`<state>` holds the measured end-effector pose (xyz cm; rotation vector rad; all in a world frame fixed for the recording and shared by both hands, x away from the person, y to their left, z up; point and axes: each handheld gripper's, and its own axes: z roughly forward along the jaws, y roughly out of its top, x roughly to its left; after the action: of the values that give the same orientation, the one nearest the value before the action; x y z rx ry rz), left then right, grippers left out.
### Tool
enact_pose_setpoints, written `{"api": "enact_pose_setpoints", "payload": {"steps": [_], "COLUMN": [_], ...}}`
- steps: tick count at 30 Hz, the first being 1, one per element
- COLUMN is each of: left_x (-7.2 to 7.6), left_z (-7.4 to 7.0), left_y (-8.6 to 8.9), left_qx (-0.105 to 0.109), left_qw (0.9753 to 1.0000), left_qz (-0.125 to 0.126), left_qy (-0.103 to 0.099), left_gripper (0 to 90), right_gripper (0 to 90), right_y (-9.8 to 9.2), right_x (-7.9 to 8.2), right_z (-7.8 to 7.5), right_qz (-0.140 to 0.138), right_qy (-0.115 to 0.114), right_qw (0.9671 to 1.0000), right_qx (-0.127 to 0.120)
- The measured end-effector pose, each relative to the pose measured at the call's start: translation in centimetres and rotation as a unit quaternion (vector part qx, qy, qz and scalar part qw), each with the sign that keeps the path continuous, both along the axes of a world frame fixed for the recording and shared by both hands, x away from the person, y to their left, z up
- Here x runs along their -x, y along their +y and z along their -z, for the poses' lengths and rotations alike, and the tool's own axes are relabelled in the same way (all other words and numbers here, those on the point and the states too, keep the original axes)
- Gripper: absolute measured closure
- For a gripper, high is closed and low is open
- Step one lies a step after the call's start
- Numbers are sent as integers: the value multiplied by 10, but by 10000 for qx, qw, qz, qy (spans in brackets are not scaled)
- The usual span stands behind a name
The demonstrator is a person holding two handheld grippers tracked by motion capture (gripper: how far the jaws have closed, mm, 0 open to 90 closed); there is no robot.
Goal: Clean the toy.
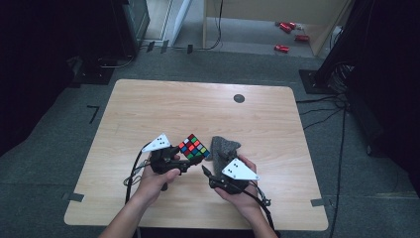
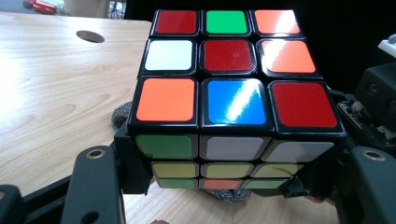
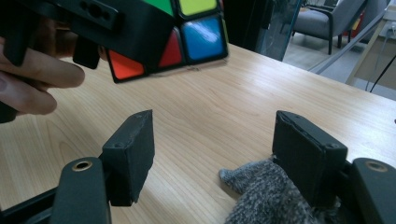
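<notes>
Above table (image 1: 148,109), cube (image 2: 229,88) apparently clamped between left jaws.

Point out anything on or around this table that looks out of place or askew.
Nothing is damaged or spilled. The Rubik's cube is scrambled and sits tilted in the left gripper, off the table. A grey cloth lies crumpled beside the open right gripper. Small red things are scattered on the floor behind.

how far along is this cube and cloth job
Done: the left gripper has the Rubik's cube clamped and lifted off the table. In hand: the right gripper is open, the grey cloth against one jaw. Left: closing on the cloth and bringing it to the cube, probably to wipe it.
</notes>
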<state>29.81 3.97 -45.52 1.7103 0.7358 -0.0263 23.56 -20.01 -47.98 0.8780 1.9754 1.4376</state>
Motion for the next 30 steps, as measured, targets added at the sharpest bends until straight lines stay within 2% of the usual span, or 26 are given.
{"api": "enact_pose_setpoints", "payload": {"steps": [8, 16, 22, 26, 30], "left_x": [2, 4, 4, 4, 3], "left_z": [1, 3, 4, 6, 6], "left_y": [-7, -14, -18, -22, -22], "left_qx": [-14, -101, -176, -258, -216], "left_qw": [10000, 9996, 9989, 9978, 9971], "left_qz": [27, 137, 188, 320, 335], "left_qy": [90, 219, 399, 511, 647], "left_gripper": [350, 351, 350, 350, 350], "right_gripper": [260, 251, 265, 285, 322], "right_y": [7, 11, 12, 13, 14], "right_x": [3, 5, 6, 8, 9], "right_z": [0, 1, 1, 1, 1], "right_qz": [-96, -159, -106, -60, -45], "right_qy": [-103, -288, -431, -568, -660], "right_qw": [9998, 9994, 9990, 9983, 9977], "right_qx": [-117, -53, 15, 63, 126]}}
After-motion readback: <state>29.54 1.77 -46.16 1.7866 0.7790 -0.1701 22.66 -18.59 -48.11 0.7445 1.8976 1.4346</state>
